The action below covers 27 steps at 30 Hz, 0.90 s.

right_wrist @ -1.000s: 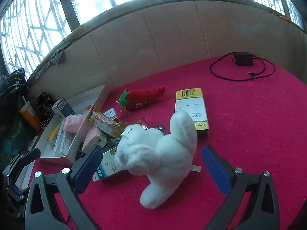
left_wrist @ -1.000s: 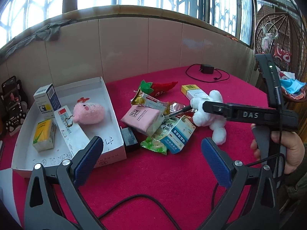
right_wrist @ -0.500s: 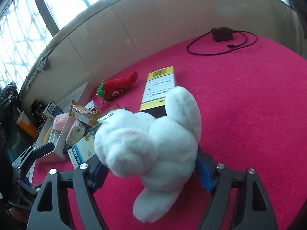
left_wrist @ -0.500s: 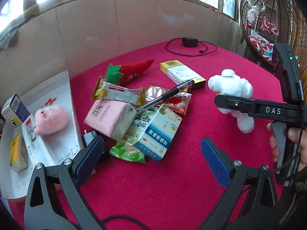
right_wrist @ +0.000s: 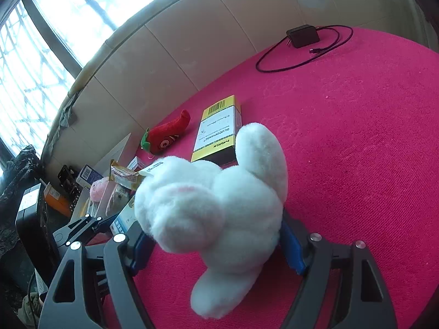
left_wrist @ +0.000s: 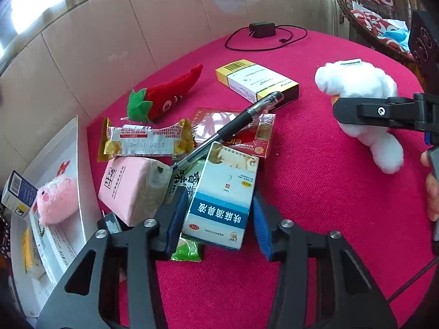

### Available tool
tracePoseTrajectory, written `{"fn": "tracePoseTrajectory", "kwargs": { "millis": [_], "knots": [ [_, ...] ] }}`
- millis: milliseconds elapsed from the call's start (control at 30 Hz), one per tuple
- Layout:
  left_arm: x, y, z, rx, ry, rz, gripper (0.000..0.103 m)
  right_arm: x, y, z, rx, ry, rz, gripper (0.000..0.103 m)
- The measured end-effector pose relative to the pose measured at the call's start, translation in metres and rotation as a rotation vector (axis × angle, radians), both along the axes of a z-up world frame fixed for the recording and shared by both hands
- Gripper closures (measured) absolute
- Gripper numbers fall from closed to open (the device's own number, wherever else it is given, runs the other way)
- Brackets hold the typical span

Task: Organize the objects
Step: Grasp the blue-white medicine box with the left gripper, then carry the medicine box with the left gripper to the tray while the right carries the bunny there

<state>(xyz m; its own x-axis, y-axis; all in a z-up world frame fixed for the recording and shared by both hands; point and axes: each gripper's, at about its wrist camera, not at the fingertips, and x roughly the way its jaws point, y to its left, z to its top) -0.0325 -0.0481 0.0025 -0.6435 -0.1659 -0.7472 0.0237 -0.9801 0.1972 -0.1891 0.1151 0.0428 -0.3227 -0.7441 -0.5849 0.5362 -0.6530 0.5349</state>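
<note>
The left gripper (left_wrist: 218, 219) is closing its jaws on the blue-and-white medicine box (left_wrist: 222, 194), which lies on the pile just in front of a black pen (left_wrist: 227, 131); lift it straight so the pen does not roll off. Farther right, the right gripper (right_wrist: 216, 242) pinches the white plush toy (right_wrist: 219, 205) on the red tablecloth (right_wrist: 356, 137) and should squeeze its body, not an ear. The white tray (left_wrist: 74, 142) at the left looks like the place for both.

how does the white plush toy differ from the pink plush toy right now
The white plush toy lies on the red cloth, squeezed between the right gripper pads; the pink plush toy sits untouched inside the white box. The white one looks bigger, though it is nearer the camera. Both are soft and fluffy.
</note>
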Motion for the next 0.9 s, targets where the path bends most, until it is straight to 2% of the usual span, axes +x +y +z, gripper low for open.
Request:
{"fn": "tracePoseTrajectory", "kwargs": {
  "millis": [133, 233, 400, 633, 900],
  "knots": [
    [0.008, 0.002, 0.002, 0.06, 0.019, -0.009, 0.064, 0.0, 0.0, 0.0, -0.007, -0.004, 0.0, 0.025],
    [0.016, 0.008, 0.003, 0.067, 0.045, -0.006, 0.064, -0.001, 0.0, 0.0, -0.007, -0.003, 0.0, 0.025],
    [0.035, 0.017, 0.023, 0.109, 0.134, 0.001, 0.064, 0.0, 0.0, 0.0, -0.003, 0.001, -0.003, 0.025],
    [0.053, 0.025, 0.044, 0.117, 0.207, 0.006, 0.064, 0.003, 0.003, 0.003, 0.009, 0.021, -0.024, 0.025],
    [0.061, 0.02, 0.05, 0.132, 0.233, 0.021, 0.064, 0.008, 0.006, 0.007, 0.013, 0.009, -0.021, 0.025]
  ]
}}
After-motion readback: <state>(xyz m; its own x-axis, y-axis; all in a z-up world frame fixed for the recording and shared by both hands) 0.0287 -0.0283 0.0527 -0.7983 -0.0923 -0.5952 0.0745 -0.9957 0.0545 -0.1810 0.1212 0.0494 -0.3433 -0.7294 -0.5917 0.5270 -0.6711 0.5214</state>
